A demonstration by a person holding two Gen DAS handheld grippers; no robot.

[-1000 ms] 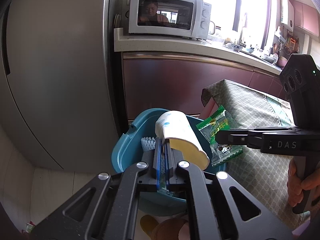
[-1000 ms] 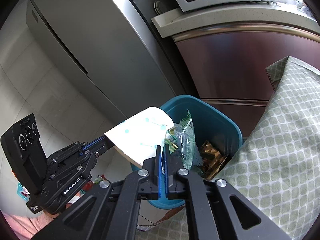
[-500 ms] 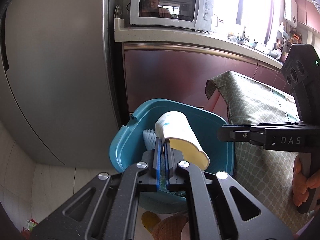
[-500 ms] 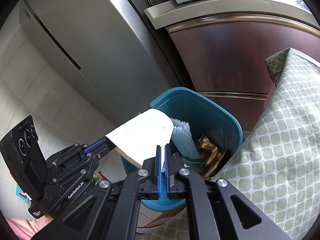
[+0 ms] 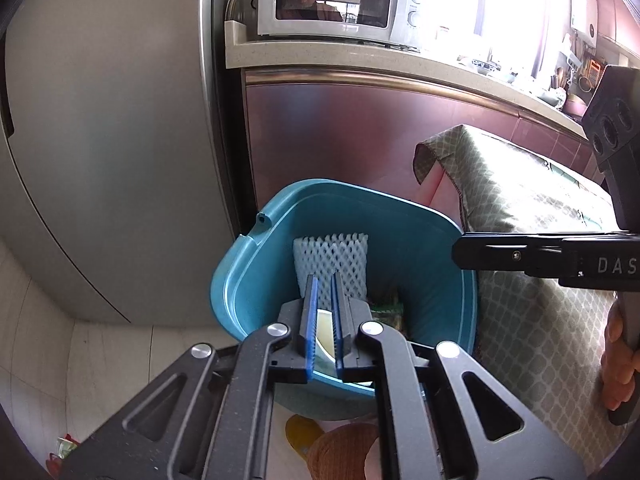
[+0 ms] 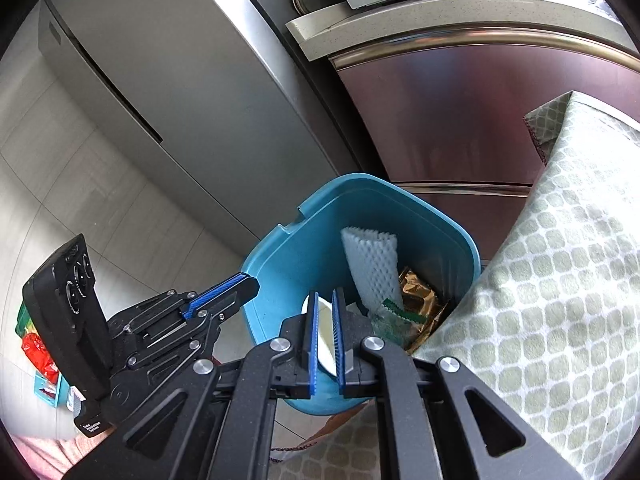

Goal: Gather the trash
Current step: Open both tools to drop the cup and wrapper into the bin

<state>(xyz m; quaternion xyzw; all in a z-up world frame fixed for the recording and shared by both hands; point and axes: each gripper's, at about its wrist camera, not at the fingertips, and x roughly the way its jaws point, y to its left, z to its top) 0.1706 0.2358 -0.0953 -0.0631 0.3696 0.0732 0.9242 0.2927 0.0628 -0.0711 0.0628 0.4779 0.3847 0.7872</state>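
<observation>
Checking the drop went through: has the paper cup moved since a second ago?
Yes. The paper cup has dropped from above the rim into the blue bin; the left gripper has just been opening, empty.

A tall brushed-steel refrigerator (image 5: 108,152) fills the left of the room, its door seam (image 6: 116,92) running as a dark line. Beside it stands a glossy maroon cabinet front (image 5: 340,132) under a pale speckled stone countertop (image 5: 320,58), which bears a white microwave oven (image 5: 340,0). Bright daylight pours through a window (image 5: 512,4) above the counter's far end. Pale floor tiles (image 6: 60,184) cover the ground. A green lattice-patterned cloth (image 6: 560,280) drapes a table at the right.
</observation>
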